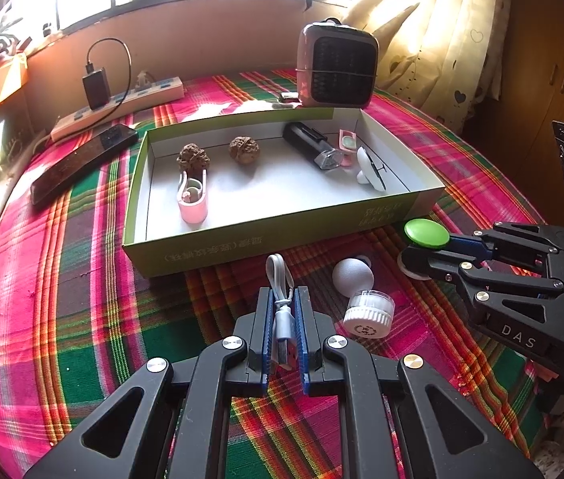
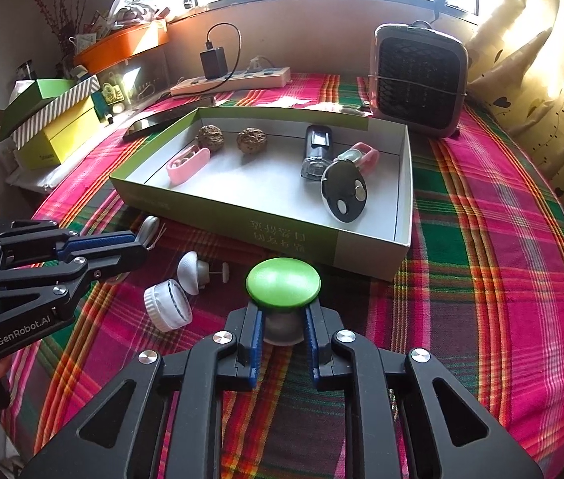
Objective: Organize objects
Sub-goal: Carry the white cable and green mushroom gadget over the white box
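Note:
My left gripper (image 1: 282, 299) is shut on a short white USB cable (image 1: 284, 319), just in front of the green-and-white box (image 1: 242, 239). My right gripper (image 2: 283, 311) is shut on a green-capped knob (image 2: 283, 281), near the box's front wall (image 2: 282, 231). It also shows in the left wrist view (image 1: 425, 239). Inside the box lie two walnuts (image 1: 244, 150), a pink clip (image 1: 193, 197), a black device (image 1: 310, 145), a second pink item (image 1: 348, 141) and a black-and-white oval gadget (image 2: 344, 191). A white mushroom-shaped piece (image 1: 353, 275) and a white round cap (image 1: 369, 313) lie on the cloth between the grippers.
The table has a pink and green plaid cloth (image 1: 62, 279). A small heater (image 1: 338, 66) stands behind the box. A power strip with charger (image 1: 122, 99) and a phone (image 1: 82, 159) lie at the back left. Stacked boxes (image 2: 54, 119) are at the far left, curtains (image 2: 541, 99) at the right.

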Demonstrator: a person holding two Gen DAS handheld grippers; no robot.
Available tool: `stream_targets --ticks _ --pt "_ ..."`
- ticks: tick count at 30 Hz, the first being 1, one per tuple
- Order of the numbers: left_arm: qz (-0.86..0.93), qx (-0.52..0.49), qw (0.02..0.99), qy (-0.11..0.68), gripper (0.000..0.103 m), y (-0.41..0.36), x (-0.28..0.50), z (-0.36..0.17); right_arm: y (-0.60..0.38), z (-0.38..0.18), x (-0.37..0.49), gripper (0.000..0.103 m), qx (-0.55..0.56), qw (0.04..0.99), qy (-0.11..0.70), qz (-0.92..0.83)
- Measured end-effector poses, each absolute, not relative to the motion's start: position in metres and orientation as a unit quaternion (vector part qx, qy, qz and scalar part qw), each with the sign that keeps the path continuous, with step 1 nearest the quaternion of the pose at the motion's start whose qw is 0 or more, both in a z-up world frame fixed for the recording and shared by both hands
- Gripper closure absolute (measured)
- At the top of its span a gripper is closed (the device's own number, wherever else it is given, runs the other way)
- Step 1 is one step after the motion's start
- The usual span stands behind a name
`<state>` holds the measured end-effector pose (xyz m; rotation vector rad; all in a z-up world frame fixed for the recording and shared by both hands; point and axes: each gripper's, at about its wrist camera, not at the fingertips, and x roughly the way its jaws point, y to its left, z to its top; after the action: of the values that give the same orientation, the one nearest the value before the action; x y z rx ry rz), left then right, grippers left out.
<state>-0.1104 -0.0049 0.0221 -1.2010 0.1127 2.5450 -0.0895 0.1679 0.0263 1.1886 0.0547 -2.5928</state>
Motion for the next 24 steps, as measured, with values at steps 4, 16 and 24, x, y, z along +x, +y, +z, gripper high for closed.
stream_targets --ticks 4,16,24 --pt "0.892 -0.420 0.162 0.039 0.093 -0.004 -0.111 0.024 0.170 0.029 -0.088 0.085 0.405 0.139 0.018 -0.903" --pt "0.899 -0.402 0.173 0.030 0.093 -0.003 -0.119 0.048 0.172 0.056 -0.095 0.085 0.376 0.151 0.009 -0.914" --pt "0.902 -0.395 0.174 0.029 0.093 -0.001 -0.139 0.059 0.167 0.072 -0.125 0.085 0.366 0.170 0.006 -0.915"
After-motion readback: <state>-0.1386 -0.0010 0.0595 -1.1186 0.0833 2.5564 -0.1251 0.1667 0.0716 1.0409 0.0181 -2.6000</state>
